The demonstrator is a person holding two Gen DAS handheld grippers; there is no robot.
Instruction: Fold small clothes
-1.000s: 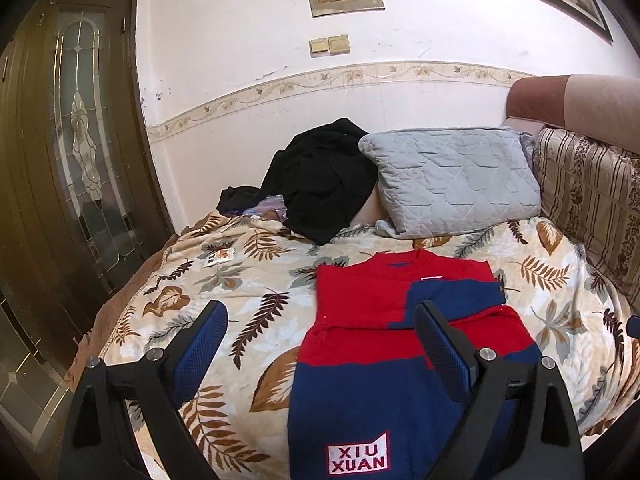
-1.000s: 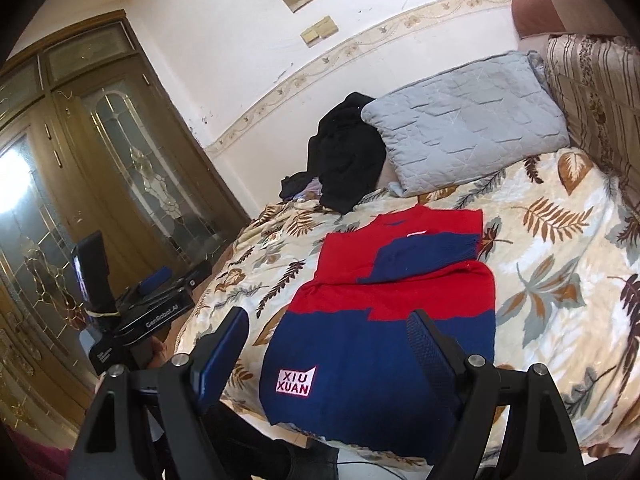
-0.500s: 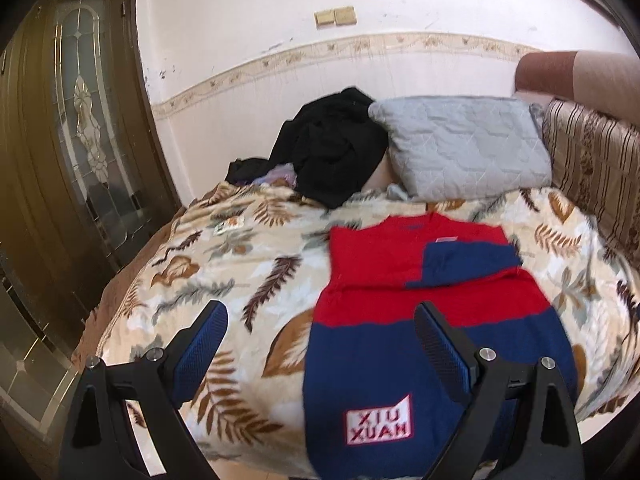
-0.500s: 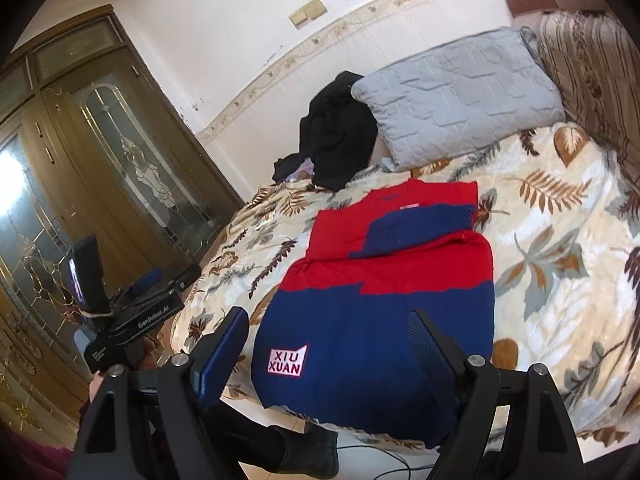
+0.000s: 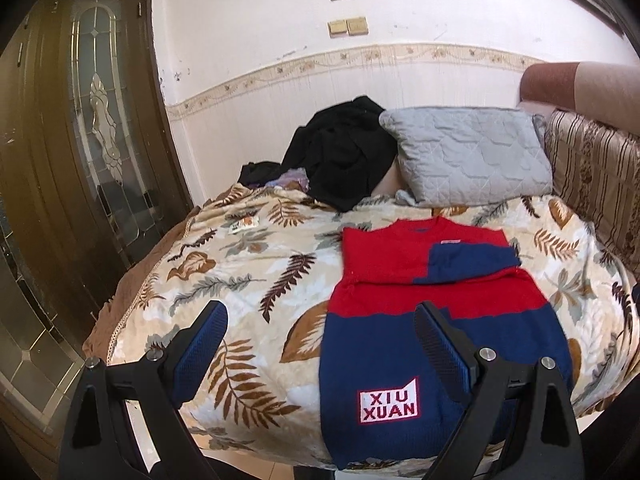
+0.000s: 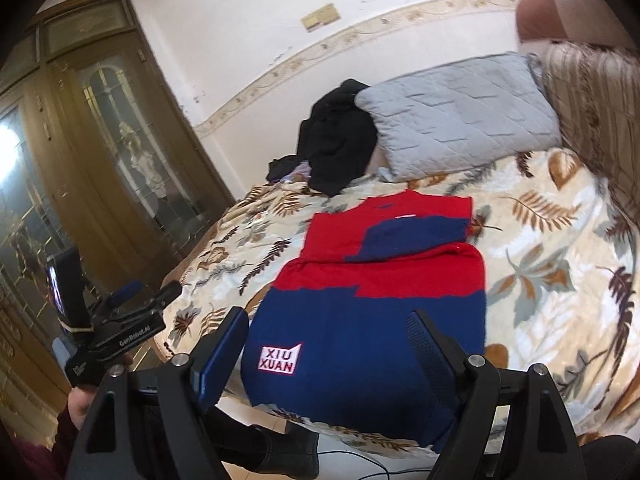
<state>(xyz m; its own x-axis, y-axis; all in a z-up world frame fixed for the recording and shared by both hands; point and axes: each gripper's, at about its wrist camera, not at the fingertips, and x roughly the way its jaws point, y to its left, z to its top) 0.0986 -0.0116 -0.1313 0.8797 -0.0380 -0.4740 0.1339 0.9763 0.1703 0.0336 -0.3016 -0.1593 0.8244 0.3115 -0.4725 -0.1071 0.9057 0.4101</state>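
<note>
We look along two sets of tongs toward a bed covered by a leaf-print blanket (image 5: pixel 248 272). In the left wrist view, the left gripper (image 5: pixel 320 344) fills the bottom edge, its blue-padded jaws spread wide with nothing between them. In the right wrist view, the right gripper (image 6: pixel 328 344) likewise stands wide open and empty above the near edge of the bed.

The task's thing, a red and blue sweater (image 5: pixel 432 320), lies flat on the blanket with both sleeves already folded across the chest. In the left view it sits from centre toward 4 o'clock, its blue hem hanging slightly over the bed edge, and a white patch reading XIU XUAN (image 5: pixel 389 401) shows near 6 o'clock. In the right view we find the sweater at centre, with the patch toward 7 o'clock.

Both views show a grey quilted pillow (image 5: pixel 468 160) at 1 o'clock and a heap of black clothing (image 5: pixel 344 152) just left of it, touching it, against the white wall.

Only the right view shows the left gripper's body (image 6: pixel 116 332) from outside, at 8 o'clock, held in a hand (image 6: pixel 82 398) with a dark red sleeve, plus a black boot (image 6: pixel 288 452) and a cable on the floor at 6 o'clock

Only the left view shows a small card (image 5: pixel 244 224) lying on the blanket at 10 o'clock
</note>
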